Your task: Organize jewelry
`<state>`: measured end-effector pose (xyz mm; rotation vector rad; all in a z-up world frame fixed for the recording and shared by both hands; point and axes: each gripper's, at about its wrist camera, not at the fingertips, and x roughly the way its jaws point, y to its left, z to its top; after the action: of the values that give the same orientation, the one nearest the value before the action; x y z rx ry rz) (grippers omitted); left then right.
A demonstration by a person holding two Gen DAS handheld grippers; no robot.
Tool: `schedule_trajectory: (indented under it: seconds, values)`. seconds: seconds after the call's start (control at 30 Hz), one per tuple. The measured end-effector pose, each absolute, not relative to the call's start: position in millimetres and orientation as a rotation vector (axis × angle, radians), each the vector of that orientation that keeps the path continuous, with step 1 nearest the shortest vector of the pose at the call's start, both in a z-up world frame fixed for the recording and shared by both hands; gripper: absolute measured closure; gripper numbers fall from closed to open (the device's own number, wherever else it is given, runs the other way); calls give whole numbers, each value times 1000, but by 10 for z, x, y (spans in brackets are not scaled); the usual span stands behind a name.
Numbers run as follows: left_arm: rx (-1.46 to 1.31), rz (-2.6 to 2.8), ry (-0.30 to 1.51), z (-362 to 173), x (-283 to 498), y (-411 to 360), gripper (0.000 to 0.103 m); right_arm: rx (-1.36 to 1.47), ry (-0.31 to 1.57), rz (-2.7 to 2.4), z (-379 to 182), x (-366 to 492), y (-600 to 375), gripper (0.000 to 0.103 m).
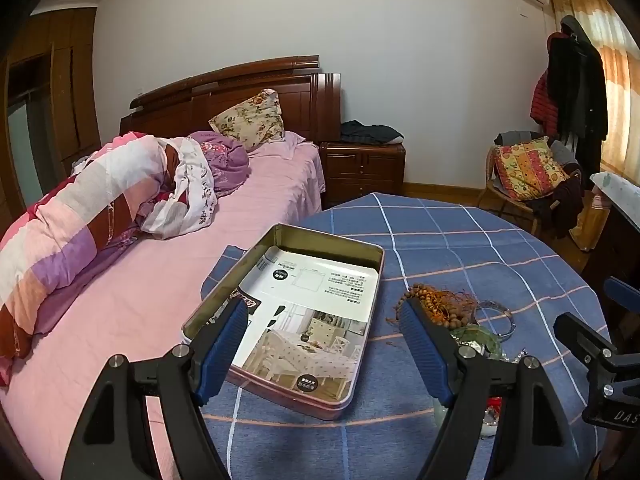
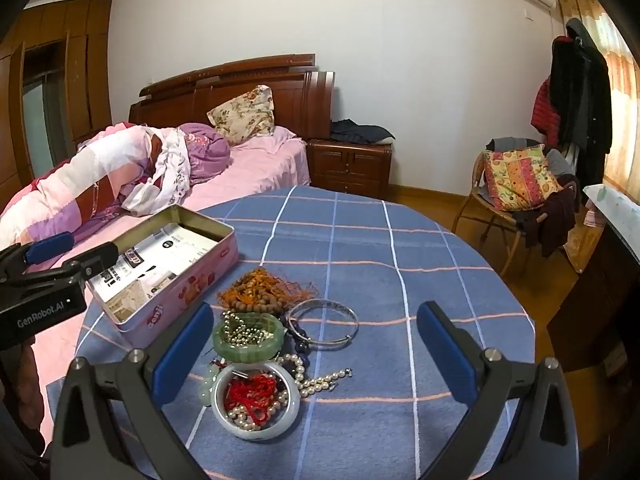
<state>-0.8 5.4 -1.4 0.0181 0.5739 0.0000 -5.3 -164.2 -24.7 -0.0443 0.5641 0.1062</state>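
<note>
An open pink tin box (image 1: 362, 394) lined with a printed leaflet stands on the blue checked table; it also shows in the right wrist view (image 2: 188, 300). Right of it lies a jewelry pile: wooden beads with orange tassels (image 2: 256, 292), a silver bangle (image 2: 324, 322), a green jade bangle (image 2: 250, 342), a white bangle (image 2: 256, 428) around red cord, and pearl strands (image 2: 320, 380). My left gripper (image 1: 324, 344) is open and empty above the tin. My right gripper (image 2: 316, 350) is open and empty above the pile.
A bed with pink sheets and a rolled quilt (image 1: 80, 216) borders the table's left side. A wooden nightstand (image 1: 362, 168) stands behind. A chair with a cushion and clothes (image 2: 520, 188) stands at the right. The blue tablecloth (image 2: 400, 240) stretches far and right.
</note>
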Motion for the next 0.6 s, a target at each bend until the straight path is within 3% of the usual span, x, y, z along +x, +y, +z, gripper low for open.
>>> schedule_trajectory:
  seconds: [0.6]
  values:
    - [20, 5, 574, 4, -10, 73, 25, -40, 567, 109, -232, -45, -1645, 0]
